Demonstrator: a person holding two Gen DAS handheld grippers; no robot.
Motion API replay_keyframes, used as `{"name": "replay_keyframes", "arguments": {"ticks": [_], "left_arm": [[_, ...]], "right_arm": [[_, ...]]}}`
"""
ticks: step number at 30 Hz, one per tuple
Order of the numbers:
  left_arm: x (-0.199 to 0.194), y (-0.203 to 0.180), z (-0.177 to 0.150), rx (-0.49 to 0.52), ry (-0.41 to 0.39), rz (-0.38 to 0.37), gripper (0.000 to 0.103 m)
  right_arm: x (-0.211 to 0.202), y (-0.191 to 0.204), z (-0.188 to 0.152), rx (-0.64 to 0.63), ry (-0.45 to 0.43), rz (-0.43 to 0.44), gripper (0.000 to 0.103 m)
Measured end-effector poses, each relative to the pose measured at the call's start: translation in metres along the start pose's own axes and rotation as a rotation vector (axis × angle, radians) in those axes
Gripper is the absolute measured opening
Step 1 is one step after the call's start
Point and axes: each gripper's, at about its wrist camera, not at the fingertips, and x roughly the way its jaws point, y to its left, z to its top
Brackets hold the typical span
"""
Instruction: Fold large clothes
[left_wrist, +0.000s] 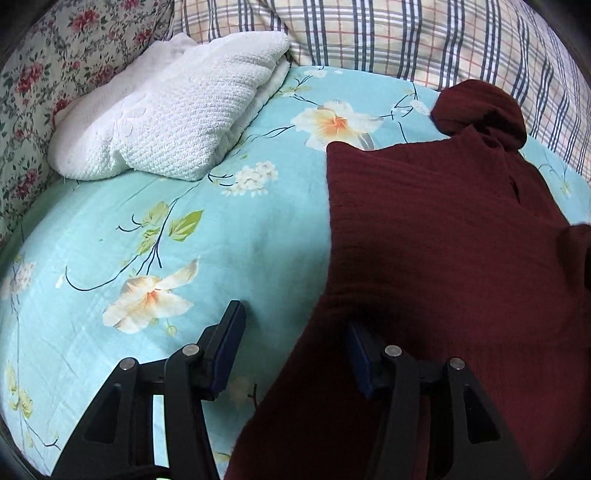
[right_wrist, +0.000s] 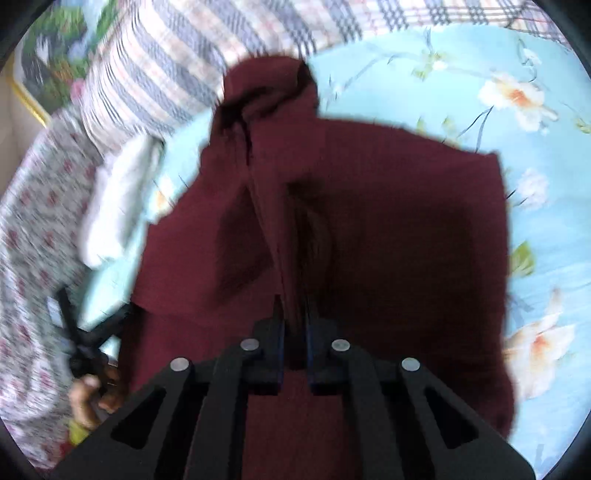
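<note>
Lying lengthwise toward the bed's (left_wrist: 229, 236) pillow edge, maroon sweater (left_wrist: 443, 236); right hand-held gripper (right_wrist: 294, 332) pinched its fold, left hand-held gripper (left_wrist: 295, 343) gaped empty astride its near edge.

Turquoise floral bedsheet (left_wrist: 240, 236), plaid quilt (left_wrist: 424, 40), floral pillow (left_wrist: 44, 74)

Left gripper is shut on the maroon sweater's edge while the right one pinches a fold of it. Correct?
Not quite. The left gripper is open, its fingers apart over the sweater edge, as the left wrist view shows. The right gripper does pinch a fold.
</note>
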Motion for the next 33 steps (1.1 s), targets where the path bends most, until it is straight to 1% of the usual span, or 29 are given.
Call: {"name": "replay_keyframes", "arguments": {"ticks": [1,2,3,4,5,6,7,9,10,11,12,13,14,17,18,19,21,22,23,25,27,28,29,30,31,32,33], "left_arm": [[0.0,0.0,0.001,-0.007,0.003,-0.006,0.055],[0.002,0.001,0.002,-0.011,0.004,-0.009,0.055],[0.002,0.002,0.002,-0.015,0.005,-0.009,0.055],[0.002,0.003,0.002,-0.018,0.005,-0.01,0.055],[0.002,0.004,0.003,-0.023,0.006,-0.012,0.056],[0.002,0.005,0.003,-0.03,0.007,-0.016,0.056],[0.003,0.007,0.004,-0.042,0.009,-0.02,0.056],[0.003,0.011,0.004,-0.06,0.011,-0.03,0.056],[0.003,0.012,0.006,-0.067,0.012,-0.032,0.057],[0.004,0.012,0.007,-0.07,0.012,-0.033,0.057],[0.004,0.012,0.007,-0.072,0.012,-0.033,0.057],[0.005,0.012,0.008,-0.072,0.013,-0.032,0.057],[0.006,0.012,0.008,-0.072,0.013,-0.032,0.057],[0.006,0.012,0.008,-0.069,0.014,-0.031,0.058],[0.006,0.012,0.008,-0.069,0.013,-0.032,0.058],[0.007,0.012,0.008,-0.071,0.013,-0.034,0.058],[0.007,0.013,0.008,-0.077,0.014,-0.041,0.058],[0.006,0.014,0.008,-0.079,0.013,-0.045,0.058],[0.007,0.015,0.008,-0.081,0.013,-0.05,0.058],[0.007,0.015,0.008,-0.083,0.014,-0.051,0.059],[0.008,0.014,0.008,-0.08,0.013,-0.044,0.059],[0.007,0.014,0.008,-0.077,0.013,-0.04,0.059],[0.006,0.014,0.007,-0.076,0.014,-0.04,0.059],[0.004,0.014,0.007,-0.072,0.013,-0.042,0.059],[0.001,0.014,0.006,-0.064,0.011,-0.043,0.059],[-0.001,0.014,0.005,-0.058,0.01,-0.042,0.059],[-0.005,0.014,0.002,-0.051,0.009,-0.043,0.059]], "right_arm": [[-0.014,-0.011,0.008,0.049,-0.022,0.038,0.009],[-0.025,-0.022,0.014,0.095,-0.041,0.048,0.009],[-0.036,-0.042,0.022,0.155,-0.06,0.017,0.009],[-0.041,-0.055,0.027,0.188,-0.068,-0.025,0.012],[-0.045,-0.07,0.03,0.224,-0.065,-0.091,0.015],[-0.047,-0.085,0.032,0.266,-0.051,-0.162,0.016],[-0.05,-0.096,0.031,0.299,-0.042,-0.197,0.016],[-0.056,-0.103,0.028,0.313,-0.069,-0.182,0.016],[-0.058,-0.101,0.026,0.299,-0.078,-0.185,0.021],[-0.057,-0.095,0.024,0.276,-0.082,-0.172,0.034],[-0.056,-0.09,0.022,0.256,-0.082,-0.153,0.044],[-0.053,-0.082,0.02,0.231,-0.082,-0.136,0.062],[-0.049,-0.075,0.02,0.205,-0.085,-0.132,0.065],[-0.036,-0.067,0.021,0.148,-0.088,-0.182,0.065],[-0.031,-0.068,0.023,0.147,-0.083,-0.175,0.065],[-0.022,-0.068,0.027,0.145,-0.071,-0.17,0.064],[-0.007,-0.069,0.031,0.123,-0.048,-0.18,0.031],[-0.003,-0.068,0.031,0.109,-0.036,-0.198,0.003],[-0.006,-0.066,0.034,0.11,-0.046,-0.196,0.004],[-0.033,-0.068,0.035,0.135,-0.129,-0.141,0.003],[-0.057,-0.075,0.035,0.177,-0.191,-0.116,0.001],[-0.06,-0.082,0.035,0.2,-0.185,-0.138,0.001],[-0.058,-0.088,0.036,0.208,-0.159,-0.178,0.001],[-0.053,-0.094,0.036,0.208,-0.124,-0.248,0.001],[-0.049,-0.098,0.034,0.211,-0.095,-0.329,0.005],[-0.05,-0.097,0.032,0.211,-0.091,-0.352,0.005],[-0.052,-0.092,0.028,0.191,-0.106,-0.308,0.005]]}}
